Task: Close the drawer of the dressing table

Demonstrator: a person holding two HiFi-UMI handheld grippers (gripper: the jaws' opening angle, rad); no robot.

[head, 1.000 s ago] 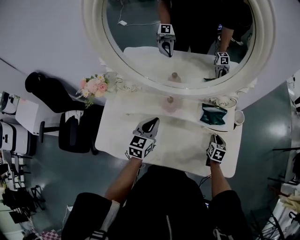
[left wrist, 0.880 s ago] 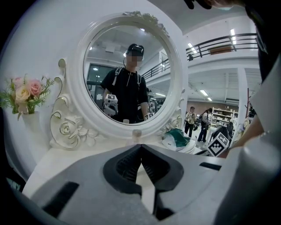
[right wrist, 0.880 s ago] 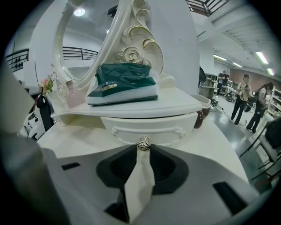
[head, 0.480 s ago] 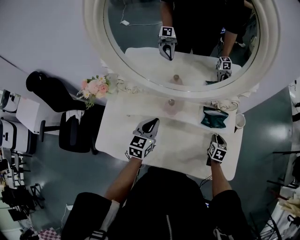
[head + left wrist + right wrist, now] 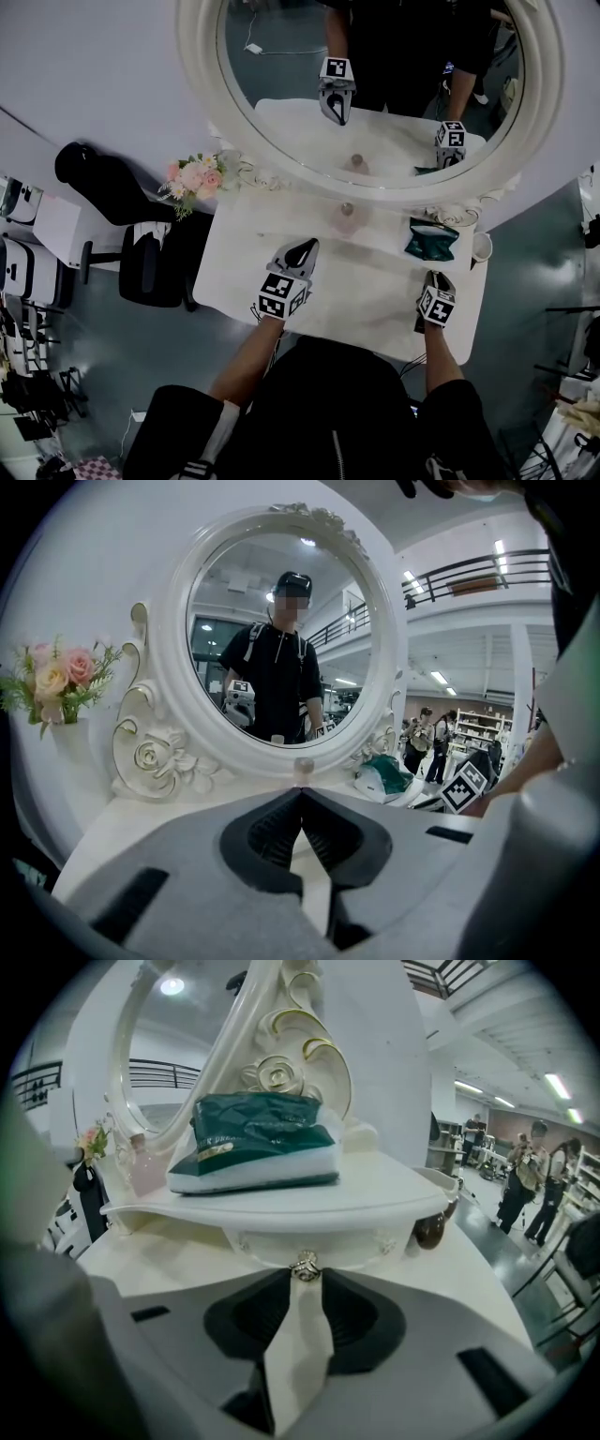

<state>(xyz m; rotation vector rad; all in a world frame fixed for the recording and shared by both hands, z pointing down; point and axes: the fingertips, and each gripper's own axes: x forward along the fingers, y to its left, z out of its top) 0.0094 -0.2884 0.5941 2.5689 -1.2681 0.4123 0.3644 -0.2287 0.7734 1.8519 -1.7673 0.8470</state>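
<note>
White counter (image 5: 366,295) below in head view, both forearms stretched forward: left claw (image 5: 302,249) over its middle, right claw (image 5: 437,278) angled down near the green tissue pack (image 5: 429,239). Left gripper view: claw pinched together, empty, aimed toward the oval mirror (image 5: 281,639). Right gripper view: claw opening, tips flanking the knob (image 5: 305,1267) of the drawer (image 5: 272,1241) tucked beneath the shelf (image 5: 281,1206).

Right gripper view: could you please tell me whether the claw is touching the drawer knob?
Cannot tell. In the right gripper view the right claw is opening with the drawer knob between its tips, but neither contact nor gap shows plainly.
</note>
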